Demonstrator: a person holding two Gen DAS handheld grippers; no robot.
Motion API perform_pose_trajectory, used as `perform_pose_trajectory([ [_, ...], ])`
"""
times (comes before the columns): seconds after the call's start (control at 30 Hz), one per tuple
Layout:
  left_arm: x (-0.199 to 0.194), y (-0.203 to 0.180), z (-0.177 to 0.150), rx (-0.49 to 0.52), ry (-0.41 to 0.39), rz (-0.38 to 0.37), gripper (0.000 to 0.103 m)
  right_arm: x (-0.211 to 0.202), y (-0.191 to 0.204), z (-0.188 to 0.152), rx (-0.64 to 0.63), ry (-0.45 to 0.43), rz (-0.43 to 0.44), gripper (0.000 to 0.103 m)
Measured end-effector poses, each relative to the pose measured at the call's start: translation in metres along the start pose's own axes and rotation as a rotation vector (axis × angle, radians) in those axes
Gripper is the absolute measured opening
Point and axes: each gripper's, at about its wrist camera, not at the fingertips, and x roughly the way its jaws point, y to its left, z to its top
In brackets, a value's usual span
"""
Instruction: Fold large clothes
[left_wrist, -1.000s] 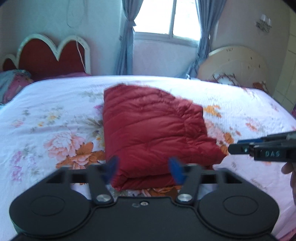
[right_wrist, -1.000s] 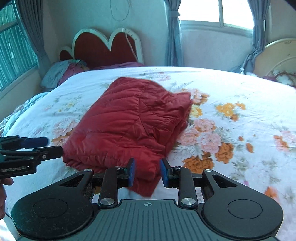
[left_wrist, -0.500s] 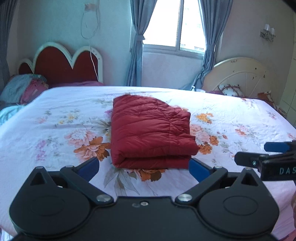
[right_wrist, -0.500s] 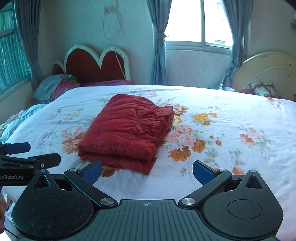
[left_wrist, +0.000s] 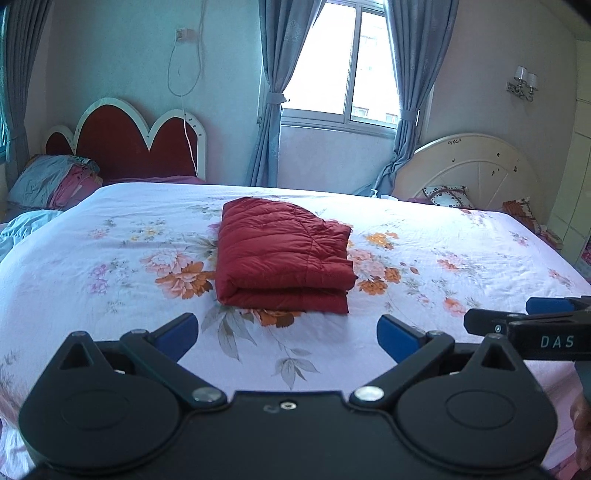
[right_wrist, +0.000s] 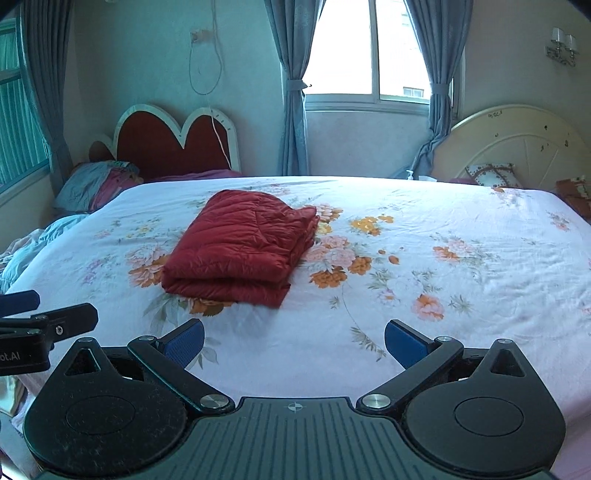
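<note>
We read "DAS" in pale letters on the right gripper (left_wrist: 532, 317) at the left wrist view's right edge, and "ot.AI" on the left gripper (right_wrist: 48, 314). Both grippers' jaws stand wide apart with nothing between them, having just opened. The folded dark-red quilted jacket (left_wrist: 282, 256) lies ahead of both, well apart, on the floral white bedsheet (left_wrist: 424, 288).

We see a wide bed (left_wrist: 110, 295) covered with a white sheet (right_wrist: 461, 236) printed with pink and orange flowers and grey-green leaves. Directly on the sheet, a little left of the middle, lies a dark red quilted padded garment (left_wrist: 282, 258), folded into a thick rectangle of stacked layers. Its rounded folded edge faces us. Around it the sheet is flat with small wrinkles.
</note>
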Motion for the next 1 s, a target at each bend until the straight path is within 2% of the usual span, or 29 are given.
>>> perform_pose_trajectory([
  [1.0, -0.009, -0.012, 0.004, 0.017, -0.044, -0.01, 0.103, -0.014, -0.013, 0.004, 0.009, -0.027, -0.006, 0.103],
])
